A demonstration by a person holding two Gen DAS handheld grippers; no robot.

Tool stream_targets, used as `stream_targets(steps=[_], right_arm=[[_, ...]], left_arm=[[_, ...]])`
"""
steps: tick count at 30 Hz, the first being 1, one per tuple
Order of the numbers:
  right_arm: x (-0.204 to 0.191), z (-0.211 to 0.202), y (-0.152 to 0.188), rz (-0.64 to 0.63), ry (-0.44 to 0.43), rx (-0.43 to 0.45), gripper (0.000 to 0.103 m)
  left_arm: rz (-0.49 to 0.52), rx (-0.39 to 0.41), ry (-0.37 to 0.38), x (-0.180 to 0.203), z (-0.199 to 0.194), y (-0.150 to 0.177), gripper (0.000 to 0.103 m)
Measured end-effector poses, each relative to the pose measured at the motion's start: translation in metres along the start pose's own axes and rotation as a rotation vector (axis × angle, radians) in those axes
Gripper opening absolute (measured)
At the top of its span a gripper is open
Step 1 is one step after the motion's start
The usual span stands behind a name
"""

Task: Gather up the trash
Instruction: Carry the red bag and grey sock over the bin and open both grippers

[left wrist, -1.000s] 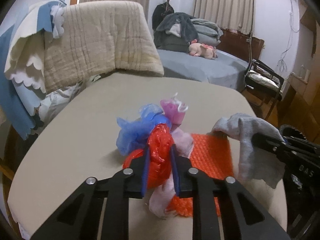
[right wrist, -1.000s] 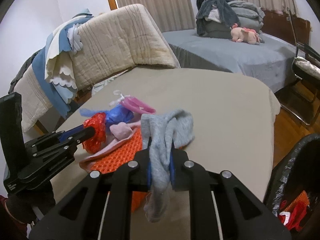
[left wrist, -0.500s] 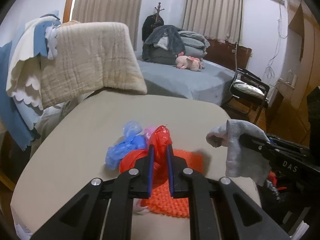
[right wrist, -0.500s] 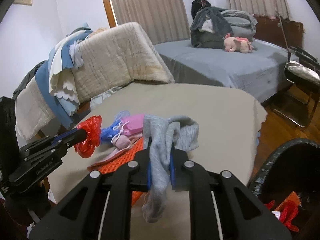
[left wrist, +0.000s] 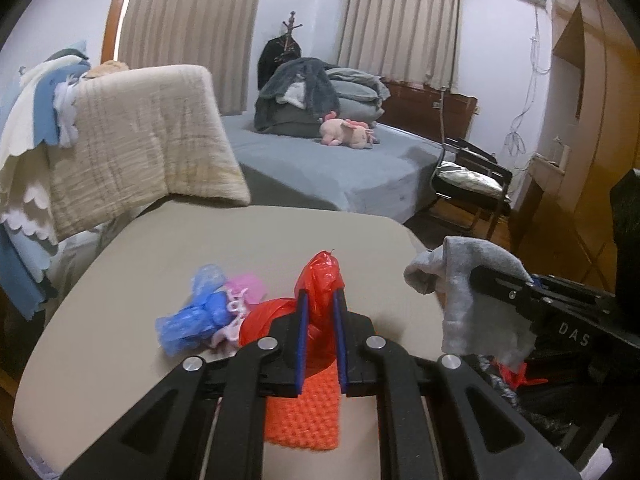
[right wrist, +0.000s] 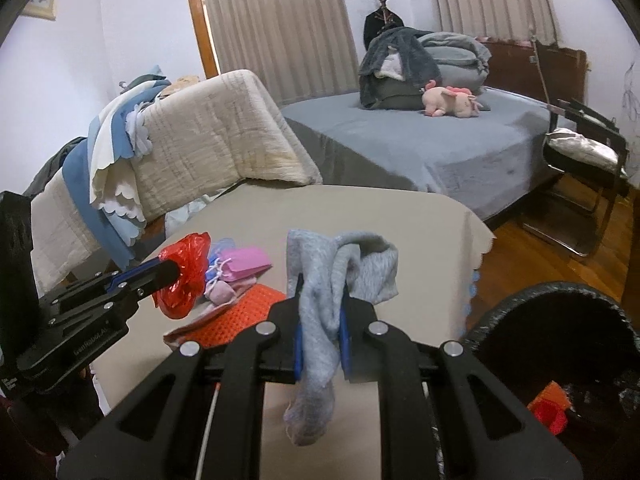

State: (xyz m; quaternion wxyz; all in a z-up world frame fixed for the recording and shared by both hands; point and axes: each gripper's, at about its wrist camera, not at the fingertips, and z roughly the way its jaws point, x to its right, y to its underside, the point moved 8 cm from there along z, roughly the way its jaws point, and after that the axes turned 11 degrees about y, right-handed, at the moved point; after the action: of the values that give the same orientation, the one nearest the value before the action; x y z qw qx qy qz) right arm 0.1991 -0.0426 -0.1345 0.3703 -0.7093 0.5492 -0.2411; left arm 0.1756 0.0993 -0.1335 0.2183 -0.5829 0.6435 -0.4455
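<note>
The left gripper [left wrist: 320, 300] is clamped on a red plastic bag [left wrist: 320, 276], lifted above the table [left wrist: 120, 300]. To its right, the right gripper [right wrist: 320, 312] pinches a grey sock [right wrist: 320, 320]; the black bin [right wrist: 560, 320] sits lower right of it.

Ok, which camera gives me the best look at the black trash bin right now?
Right wrist view: the black trash bin shows its open rim and red scraps inside, beside the table. Left wrist view catches only a dark sliver behind the right gripper and its gray sock.
</note>
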Motion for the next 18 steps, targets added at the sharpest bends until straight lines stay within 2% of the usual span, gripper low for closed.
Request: stream_targets(steps=[18], right_arm=[[0.106, -0.063, 0.006, 0.092, 0.172, 0.058, 0.013]], left_arm=[[0.095, 0.001, 0.186, 0.108, 0.025, -0.013, 0.012]])
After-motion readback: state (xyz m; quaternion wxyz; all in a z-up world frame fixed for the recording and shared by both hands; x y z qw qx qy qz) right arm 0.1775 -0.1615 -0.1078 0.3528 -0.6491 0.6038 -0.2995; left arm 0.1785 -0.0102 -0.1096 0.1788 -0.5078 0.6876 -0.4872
